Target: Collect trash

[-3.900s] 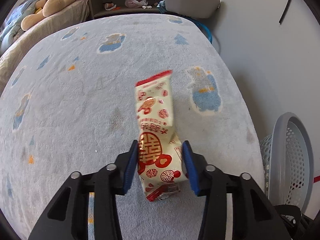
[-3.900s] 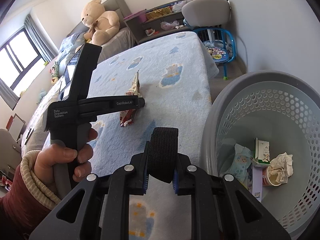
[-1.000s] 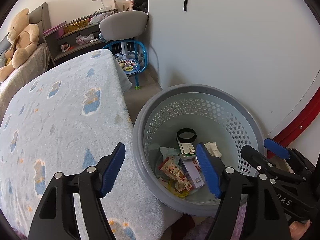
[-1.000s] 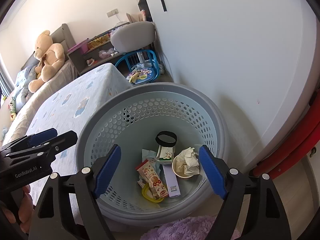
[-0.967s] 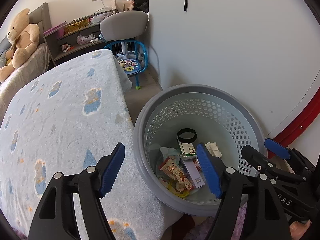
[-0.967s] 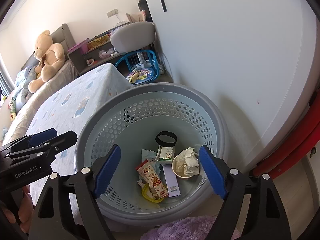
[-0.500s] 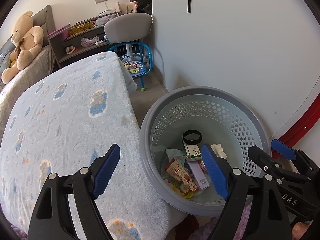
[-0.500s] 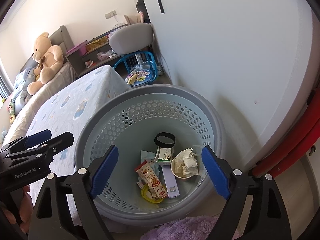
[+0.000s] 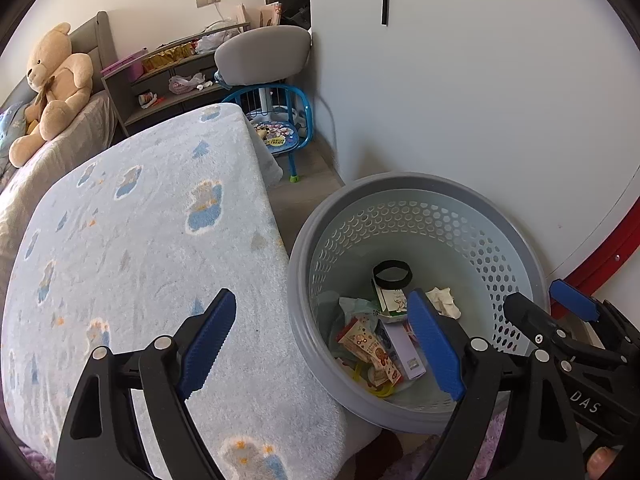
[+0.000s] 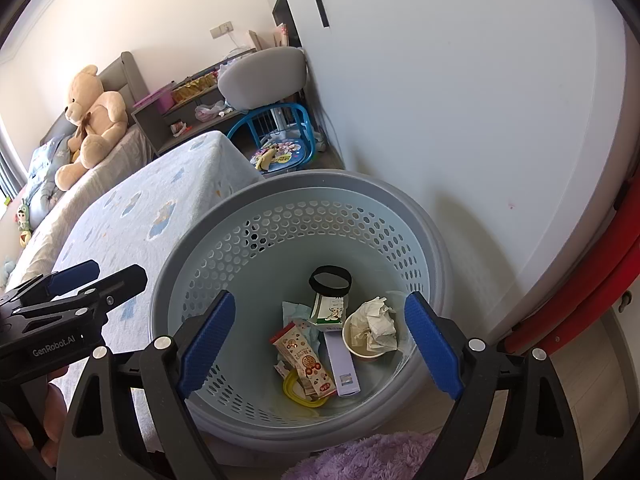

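Note:
A grey perforated basket (image 9: 516,236) (image 10: 400,204) stands on the floor between the bed and the wall. In it lie a red-and-cream snack wrapper (image 10: 305,354) (image 9: 370,348), a black tape ring (image 10: 330,279) (image 9: 392,273), a small carton (image 10: 330,310), a cup with crumpled paper (image 10: 370,332), a purple box (image 10: 342,362) and a yellow ring (image 10: 296,394). My left gripper (image 9: 320,342) is open and empty above the bed edge and basket rim. My right gripper (image 10: 318,342) is open and empty above the basket.
The bed's blue patterned blanket (image 9: 132,232) fills the left. A teddy bear (image 9: 52,88) sits at its far end. A grey chair and a small blue chair (image 9: 276,120) stand by shelves. The white wall (image 9: 480,100) is right. A purple rug (image 10: 372,460) lies below.
Both grippers have drawn back and up a little from the basket since a second ago. Earlier, my left gripper held the wrapper and my right the black ring; both now lie in the basket.

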`<state>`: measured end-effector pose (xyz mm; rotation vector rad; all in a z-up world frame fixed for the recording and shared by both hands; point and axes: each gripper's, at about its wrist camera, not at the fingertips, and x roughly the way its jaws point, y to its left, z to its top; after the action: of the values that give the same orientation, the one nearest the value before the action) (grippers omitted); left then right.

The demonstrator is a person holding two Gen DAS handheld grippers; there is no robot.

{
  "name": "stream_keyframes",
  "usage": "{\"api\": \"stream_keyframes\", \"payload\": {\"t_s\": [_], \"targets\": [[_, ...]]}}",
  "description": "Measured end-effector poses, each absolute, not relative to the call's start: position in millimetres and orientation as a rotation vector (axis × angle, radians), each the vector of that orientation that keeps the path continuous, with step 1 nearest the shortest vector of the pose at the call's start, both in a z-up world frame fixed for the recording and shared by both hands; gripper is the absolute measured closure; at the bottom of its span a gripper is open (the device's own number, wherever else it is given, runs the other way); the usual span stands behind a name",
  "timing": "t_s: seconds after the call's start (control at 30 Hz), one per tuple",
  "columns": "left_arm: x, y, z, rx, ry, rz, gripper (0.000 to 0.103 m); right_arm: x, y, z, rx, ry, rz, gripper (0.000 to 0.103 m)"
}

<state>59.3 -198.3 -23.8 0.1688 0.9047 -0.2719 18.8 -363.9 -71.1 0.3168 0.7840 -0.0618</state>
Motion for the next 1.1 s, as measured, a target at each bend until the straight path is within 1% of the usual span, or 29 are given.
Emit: {"api": "stream_keyframes", "payload": {"t_s": [1.1], "targets": [[60.4, -197.7, -24.6, 0.167, 0.903, -0.264, 0.019, 22.2, -357.4, -66.7, 0.306, 0.780, -0.049, 0.018]]}}
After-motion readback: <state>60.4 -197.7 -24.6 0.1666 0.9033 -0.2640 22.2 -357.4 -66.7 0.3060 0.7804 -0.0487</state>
